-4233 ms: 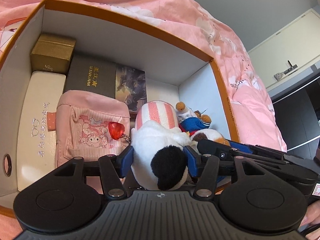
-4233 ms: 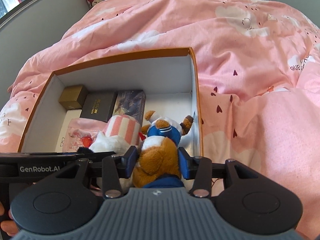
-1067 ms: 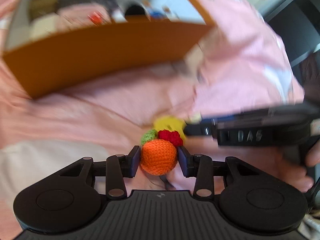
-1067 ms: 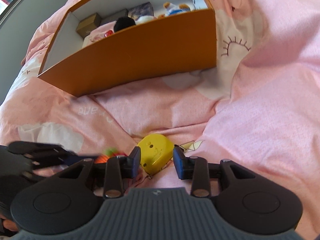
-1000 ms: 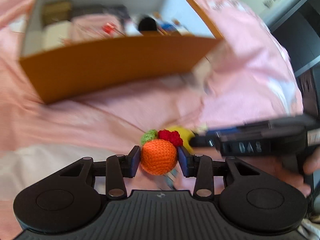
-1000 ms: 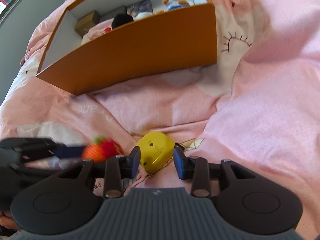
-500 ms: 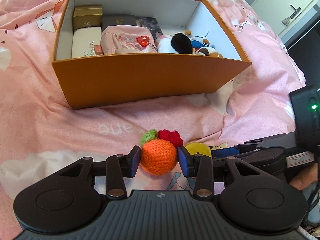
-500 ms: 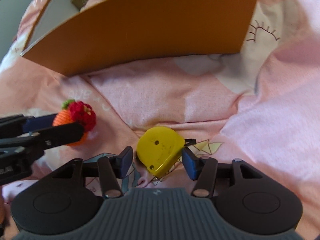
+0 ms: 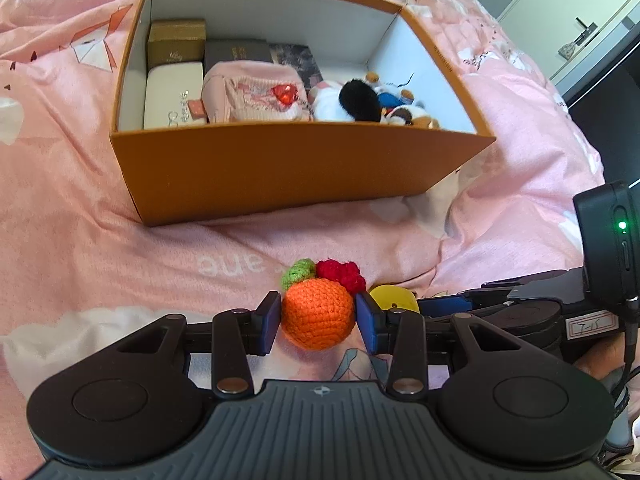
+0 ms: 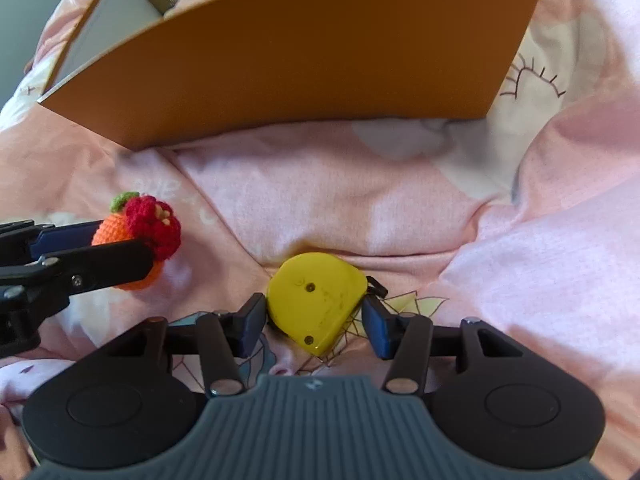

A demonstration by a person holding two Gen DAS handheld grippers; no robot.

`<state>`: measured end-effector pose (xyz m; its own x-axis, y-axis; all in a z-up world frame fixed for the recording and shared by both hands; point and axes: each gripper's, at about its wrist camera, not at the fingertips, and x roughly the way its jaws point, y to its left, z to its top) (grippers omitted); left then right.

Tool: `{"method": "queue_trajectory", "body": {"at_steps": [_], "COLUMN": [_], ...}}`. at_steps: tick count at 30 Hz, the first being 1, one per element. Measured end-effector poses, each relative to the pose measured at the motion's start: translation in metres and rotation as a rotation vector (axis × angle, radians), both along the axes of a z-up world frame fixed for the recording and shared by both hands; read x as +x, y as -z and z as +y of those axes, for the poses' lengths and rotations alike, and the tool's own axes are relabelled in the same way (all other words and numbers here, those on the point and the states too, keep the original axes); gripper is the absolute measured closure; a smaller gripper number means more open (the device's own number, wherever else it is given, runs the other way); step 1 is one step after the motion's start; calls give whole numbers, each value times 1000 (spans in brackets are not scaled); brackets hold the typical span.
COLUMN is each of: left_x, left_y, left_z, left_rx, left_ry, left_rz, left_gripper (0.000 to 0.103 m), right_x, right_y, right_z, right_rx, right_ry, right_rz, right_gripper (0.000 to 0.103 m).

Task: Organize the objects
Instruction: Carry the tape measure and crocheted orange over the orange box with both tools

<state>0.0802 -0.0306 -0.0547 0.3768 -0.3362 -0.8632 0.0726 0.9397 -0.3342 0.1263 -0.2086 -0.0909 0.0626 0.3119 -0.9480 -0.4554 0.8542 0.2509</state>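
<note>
A crocheted orange fruit [image 9: 316, 318] with a green leaf and a red berry sits between my left gripper's [image 9: 318, 320] blue pads, which are shut on it just above the pink bedding. The same fruit [image 10: 136, 232] shows at the left of the right wrist view. A yellow tape measure [image 10: 316, 300] lies flat on the bedding between the pads of my right gripper [image 10: 316, 316]. Those jaws are closing, with the pads right at its edges but not clamped. The orange box [image 9: 280, 168] stands beyond both grippers.
The box holds a gold box [image 9: 176, 42], a white case [image 9: 172, 96], a pink pouch [image 9: 252, 92] and plush toys [image 9: 360, 100]. Rumpled pink bedding [image 10: 540, 260] surrounds it. A hand [image 9: 600, 364] holds the right gripper at the lower right.
Both grippers left the plush toys in the box and came to the bedding in front. Over the last second the right jaws widened around the tape measure and sank closer; the left kept the fruit.
</note>
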Motion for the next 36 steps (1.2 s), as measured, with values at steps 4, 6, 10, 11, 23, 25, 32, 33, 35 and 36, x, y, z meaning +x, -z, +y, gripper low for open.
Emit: {"method": "queue_trajectory", "body": {"at_steps": [4,6,10,11,23,25,32,33,35,36], "left_x": [0,0,1,2,21,27,53,57,64,68], "left_y": [-9,-15,-28,-32,-71,-76,-84,-83,-81,-80], "left_z": [1,0,0,0,3,3,2,2,1,1], "left_rx": [-26,-33,-43,-45,-77,-82,-102,-105,-113,-115], "left_ry": [2,3,-2,-5,-37,-40,-54,-59,-68,-72], "left_rz": [-21,-37,-80,-92,-207,-225,-259,-260,-263,-263], "left_gripper": [57,57,57,57,57,57,57,57,57,57], "right_x": [-2,-3,-4,-4,-1,4,29,33,42,47], "right_y": [-17,-27,-51,-57,-138,-147,-158,-159,-159,-158], "right_z": [-5,-7,-9,-10,-12,-12,-7,-6,-5,-3], "right_rx": [19,32,54,57,95,103,78,76,69,64], "right_ry": [-10,-20,-47,-57,-154,-163,-195,-201,-205,-209], "right_rz": [-41,-66,-127,-144,-374,-402,-487,-493,-498,-500], "right_gripper": [49,49,49,49,49,49,49,49,49,49]}}
